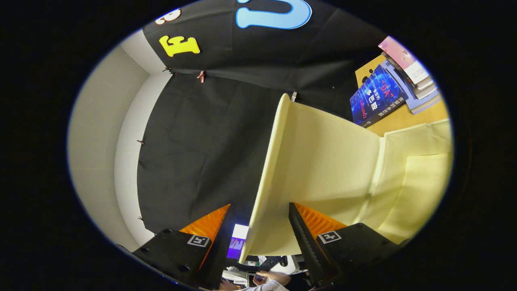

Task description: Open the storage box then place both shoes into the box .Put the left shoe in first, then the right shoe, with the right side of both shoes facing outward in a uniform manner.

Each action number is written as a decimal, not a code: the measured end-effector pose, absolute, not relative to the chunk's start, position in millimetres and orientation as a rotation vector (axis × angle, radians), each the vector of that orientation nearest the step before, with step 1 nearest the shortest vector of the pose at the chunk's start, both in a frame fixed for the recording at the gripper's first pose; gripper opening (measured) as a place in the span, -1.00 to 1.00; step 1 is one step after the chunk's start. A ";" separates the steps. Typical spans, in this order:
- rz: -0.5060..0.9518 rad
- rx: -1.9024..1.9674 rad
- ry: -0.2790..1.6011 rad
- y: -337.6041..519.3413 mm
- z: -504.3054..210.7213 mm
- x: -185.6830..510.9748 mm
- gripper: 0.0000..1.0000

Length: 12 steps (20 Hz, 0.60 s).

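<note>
The gripper [258, 232] has its two fingers [208, 224] apart, and the raised lid [319, 161] of the pale yellow storage box stands between them, its thin free edge running up and away from the gap. The finger on the lid's inner side lies close against the panel, while the other stands a little off from the lid's outer edge, so I cannot tell whether either pad actually presses on it. The lid is swung well up, hinged along a crease to the storage box [420, 169], whose pale yellow walls open beyond and to the side of the fingers. The part of the box interior that shows is bare; neither shoe is seen there. The box sits on a wooden table [404, 117], and past its far wall lies a stack of books [398, 87], near the box but apart from it. On the lid's outer side there is open room out to the black cloth wall [210, 133] and a white wall [101, 133] next to it. Below the fingers, a person's hand [272, 277] and a lit monitor [237, 241] show, well apart from the box.
</note>
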<state>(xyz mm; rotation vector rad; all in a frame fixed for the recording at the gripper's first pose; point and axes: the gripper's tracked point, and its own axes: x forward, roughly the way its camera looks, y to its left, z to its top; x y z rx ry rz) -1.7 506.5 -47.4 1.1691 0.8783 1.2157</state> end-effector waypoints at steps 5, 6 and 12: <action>1.218 1.139 0.918 528.4 -52.4 -7.9 0.76; 1.219 1.118 0.919 528.6 -55.7 -10.5 0.80; 1.197 1.052 0.892 502.4 -64.5 -18.4 0.92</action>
